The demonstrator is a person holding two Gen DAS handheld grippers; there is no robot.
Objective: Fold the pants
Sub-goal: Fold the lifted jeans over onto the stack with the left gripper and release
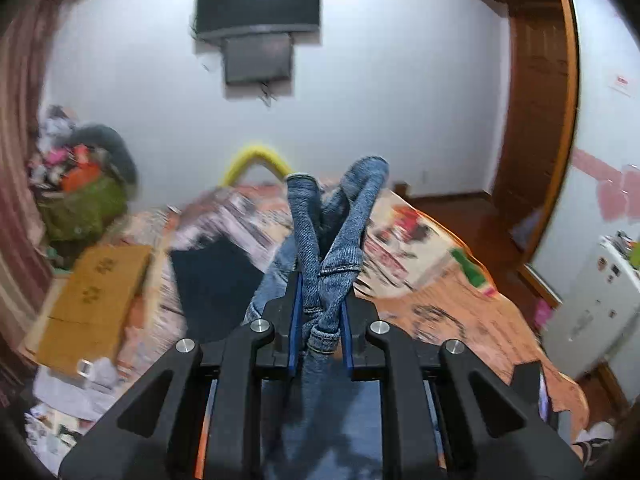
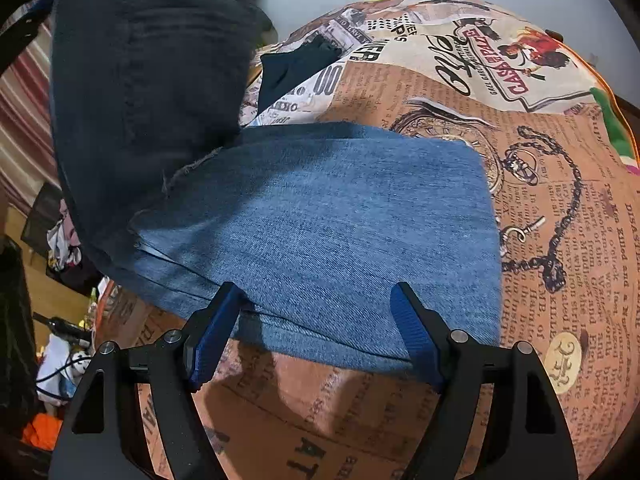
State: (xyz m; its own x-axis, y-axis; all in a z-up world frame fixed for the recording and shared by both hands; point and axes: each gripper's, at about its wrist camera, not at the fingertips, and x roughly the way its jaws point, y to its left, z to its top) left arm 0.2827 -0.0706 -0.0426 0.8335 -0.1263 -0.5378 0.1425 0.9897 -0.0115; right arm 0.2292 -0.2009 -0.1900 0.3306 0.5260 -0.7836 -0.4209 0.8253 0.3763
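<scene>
My left gripper (image 1: pixel 320 300) is shut on the blue jeans (image 1: pixel 332 236); bunched denim with hem seams sticks up between its blue pads and hangs below them, lifted above the bed. In the right wrist view the jeans (image 2: pixel 340 220) lie as a flat folded panel on the printed bedspread (image 2: pixel 560 200), and a lifted part hangs dark at upper left (image 2: pixel 148 100). My right gripper (image 2: pixel 316 312) is open, its blue pads (image 2: pixel 416 332) astride the near edge of the panel, just over the cloth.
A dark folded garment (image 1: pixel 216 280) lies on the bed to the left; it also shows in the right wrist view (image 2: pixel 296 68). A cardboard box (image 1: pixel 92 304), a pile of clutter (image 1: pixel 80 184), a wall TV (image 1: pixel 260 0), a wooden door frame (image 1: pixel 536 120) and a white fridge (image 1: pixel 596 308) surround the bed.
</scene>
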